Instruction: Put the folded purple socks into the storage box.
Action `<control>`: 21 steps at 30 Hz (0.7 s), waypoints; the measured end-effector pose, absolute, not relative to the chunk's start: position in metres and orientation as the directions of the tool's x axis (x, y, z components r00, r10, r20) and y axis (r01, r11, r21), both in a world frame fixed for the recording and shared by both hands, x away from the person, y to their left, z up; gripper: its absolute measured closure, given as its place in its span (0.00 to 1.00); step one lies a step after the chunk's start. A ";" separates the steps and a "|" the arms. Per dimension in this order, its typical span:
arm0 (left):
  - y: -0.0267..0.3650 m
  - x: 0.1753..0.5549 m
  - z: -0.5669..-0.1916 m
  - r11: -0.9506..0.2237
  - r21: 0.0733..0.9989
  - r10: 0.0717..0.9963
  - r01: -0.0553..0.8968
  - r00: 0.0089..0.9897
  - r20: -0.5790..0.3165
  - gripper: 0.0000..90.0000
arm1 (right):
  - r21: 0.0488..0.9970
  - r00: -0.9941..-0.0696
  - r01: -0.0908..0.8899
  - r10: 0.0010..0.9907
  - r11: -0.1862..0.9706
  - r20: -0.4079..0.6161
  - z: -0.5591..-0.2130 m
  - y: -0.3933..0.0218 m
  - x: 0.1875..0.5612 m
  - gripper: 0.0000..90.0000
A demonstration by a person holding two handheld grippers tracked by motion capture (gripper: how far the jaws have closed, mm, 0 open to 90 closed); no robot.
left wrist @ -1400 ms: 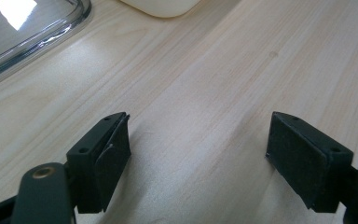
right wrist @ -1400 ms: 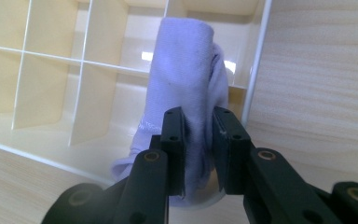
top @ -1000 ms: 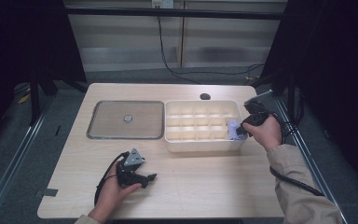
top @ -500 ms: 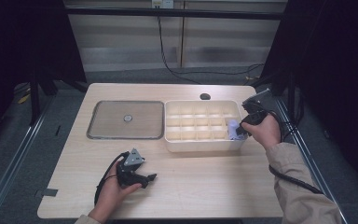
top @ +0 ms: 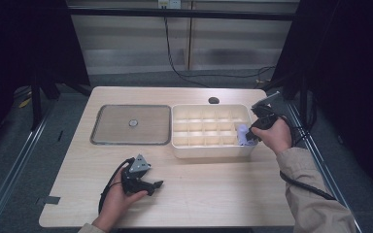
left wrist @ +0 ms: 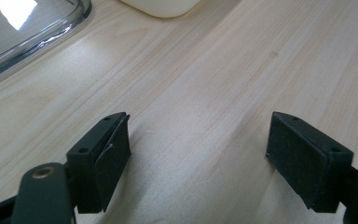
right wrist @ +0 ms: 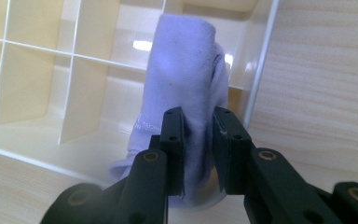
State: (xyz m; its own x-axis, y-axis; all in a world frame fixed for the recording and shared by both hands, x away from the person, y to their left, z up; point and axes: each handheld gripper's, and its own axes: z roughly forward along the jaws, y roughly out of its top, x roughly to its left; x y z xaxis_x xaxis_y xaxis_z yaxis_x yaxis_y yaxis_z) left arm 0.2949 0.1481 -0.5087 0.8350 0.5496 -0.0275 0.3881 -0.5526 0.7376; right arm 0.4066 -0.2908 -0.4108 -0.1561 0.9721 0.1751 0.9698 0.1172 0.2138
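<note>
One pale purple cloth [right wrist: 184, 88], rolled or folded into a thick bundle, is the only thing being handled. The right gripper [top: 250, 137] pinches it between its two black jaws, which press into the fabric from either side, and holds it at the right end of the cream divided tray [top: 209, 151]. In the high view the cloth [top: 243, 135] sits over the rightmost compartment of the tray's front or middle row; which of the two is hard to tell from that angle. In the right gripper view the bundle stands upright in front of the tray's right wall [right wrist: 263, 60], its lower end down inside the compartment.

The tray is one piece, split by thin walls into a grid of three rows; the other compartments look bare.

One flat rectangular lid [top: 130, 124] with a small round knob at its centre lies just left of the tray.

The left gripper [top: 154, 186] rests on the wooden table [top: 213, 194] near the front edge, well apart from the tray, its jaws spread wide with bare wood between them.
</note>
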 end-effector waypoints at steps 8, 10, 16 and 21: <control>0.148 0.295 -0.508 -0.557 0.737 0.548 0.384 0.836 -0.021 0.23 | 0.206 -0.171 0.969 0.974 0.139 0.146 -0.411 -0.286 0.409 0.83; 0.148 0.295 -0.508 -0.557 0.737 0.548 0.384 0.836 -0.021 0.23 | 0.205 -0.172 0.969 0.975 0.140 0.144 -0.410 -0.286 0.410 0.83; 0.148 0.295 -0.508 -0.557 0.737 0.548 0.384 0.836 -0.021 0.23 | 0.200 -0.170 0.970 0.975 0.139 0.146 -0.411 -0.286 0.410 0.83; 0.148 0.295 -0.509 -0.553 0.737 0.549 0.388 0.835 -0.028 0.23 | 0.214 -0.177 0.966 0.974 0.145 0.139 -0.411 -0.286 0.409 0.81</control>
State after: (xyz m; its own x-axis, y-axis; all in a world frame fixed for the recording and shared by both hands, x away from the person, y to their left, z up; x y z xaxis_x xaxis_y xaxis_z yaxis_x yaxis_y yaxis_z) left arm 0.2949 0.1480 -0.5087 0.8351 0.5494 -0.0276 0.3881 -0.5529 0.7374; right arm 0.4089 -0.2865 -0.4112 -0.1774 0.9743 0.1390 0.9660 0.1454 0.2140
